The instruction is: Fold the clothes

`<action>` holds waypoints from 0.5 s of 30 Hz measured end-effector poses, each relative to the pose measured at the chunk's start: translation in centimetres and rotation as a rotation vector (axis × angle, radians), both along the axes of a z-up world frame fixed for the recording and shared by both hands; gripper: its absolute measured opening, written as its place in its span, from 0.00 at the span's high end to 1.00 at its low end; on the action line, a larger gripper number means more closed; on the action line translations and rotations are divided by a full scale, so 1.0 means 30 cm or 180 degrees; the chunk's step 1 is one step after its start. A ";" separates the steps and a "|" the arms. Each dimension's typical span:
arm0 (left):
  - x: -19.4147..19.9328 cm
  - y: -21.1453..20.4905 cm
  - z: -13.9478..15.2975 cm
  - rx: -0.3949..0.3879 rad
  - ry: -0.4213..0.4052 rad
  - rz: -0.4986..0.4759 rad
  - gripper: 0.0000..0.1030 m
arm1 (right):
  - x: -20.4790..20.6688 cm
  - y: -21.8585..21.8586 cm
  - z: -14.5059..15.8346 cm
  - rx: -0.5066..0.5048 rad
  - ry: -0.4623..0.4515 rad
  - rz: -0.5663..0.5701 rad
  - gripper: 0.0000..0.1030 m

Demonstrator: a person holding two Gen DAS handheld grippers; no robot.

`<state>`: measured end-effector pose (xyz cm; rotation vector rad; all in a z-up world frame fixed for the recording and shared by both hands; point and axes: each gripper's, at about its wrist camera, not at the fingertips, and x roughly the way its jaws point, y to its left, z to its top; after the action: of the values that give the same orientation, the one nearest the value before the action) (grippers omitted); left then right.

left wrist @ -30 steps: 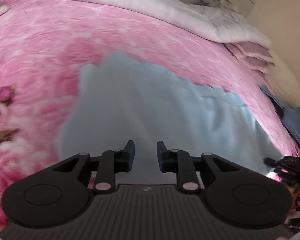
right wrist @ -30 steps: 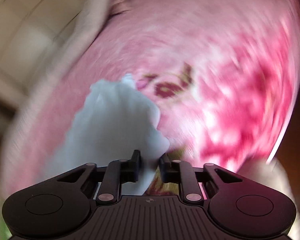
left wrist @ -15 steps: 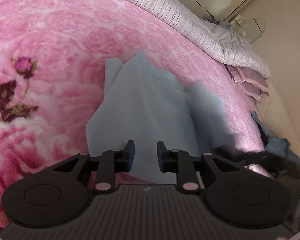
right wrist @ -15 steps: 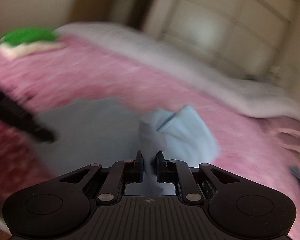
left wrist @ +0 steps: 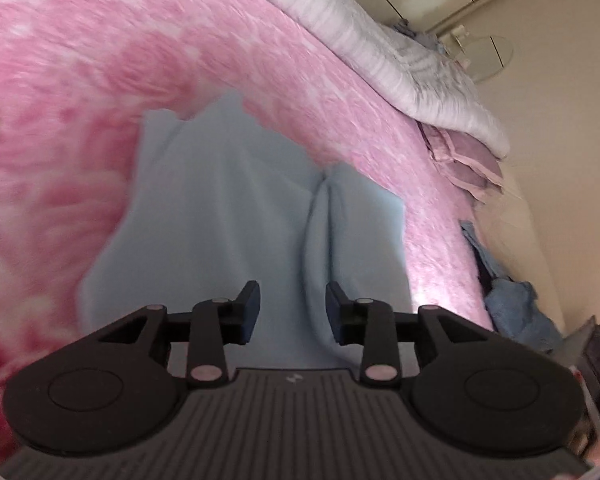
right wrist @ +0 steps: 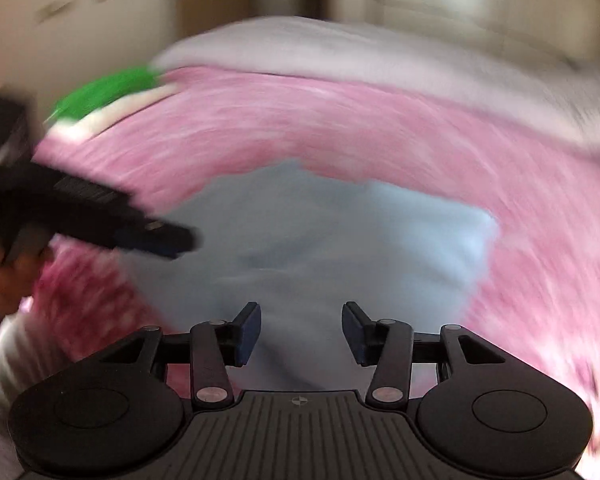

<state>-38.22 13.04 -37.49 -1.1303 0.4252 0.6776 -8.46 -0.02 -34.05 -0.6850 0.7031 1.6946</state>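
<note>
Pale blue garment (left wrist: 228,216); pink floral blanket (left wrist: 100,72)

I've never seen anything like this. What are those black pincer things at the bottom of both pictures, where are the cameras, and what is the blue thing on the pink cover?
There is no robot here: a person holds a hand tool with two jaws in each hand, and each tool carries a wide-angle camera looking forward along them. One picture comes from the left gripper, the other from the right gripper. In the right-hand picture you can also see the left tool reaching in from the side.

The surface is a bed with a pink flowered blanket and a rolled whitish quilt along its far edge. On the blanket lies a light blue garment, partly folded, with one flap laid over. Something green lies at the far corner; that picture is too blurred to say what.

Nothing is held: both sets of jaws are opening, and nothing is pinched between them.
</note>
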 end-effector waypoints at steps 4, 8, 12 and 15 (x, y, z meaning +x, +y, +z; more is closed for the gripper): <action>0.076 0.113 -0.059 -0.0312 -0.0146 -0.0112 0.66 | 0.284 0.120 -0.026 -0.0625 0.0661 -0.1058 0.54; 0.155 0.218 -0.111 -0.0529 -0.0319 -0.0235 0.64 | 0.435 0.250 -0.073 -0.0952 0.0919 -0.1478 0.54; 0.233 0.292 -0.156 -0.0717 -0.0496 -0.0292 0.63 | 0.476 0.369 -0.136 -0.1232 0.0824 -0.1605 0.54; 0.293 0.328 -0.170 -0.0720 -0.0544 -0.0374 0.64 | 0.449 0.422 -0.176 -0.1322 0.0666 -0.1490 0.54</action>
<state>-29.42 22.90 -42.60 -1.3545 0.4259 0.4331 5.02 12.64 -39.34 -0.5700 1.2793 1.2051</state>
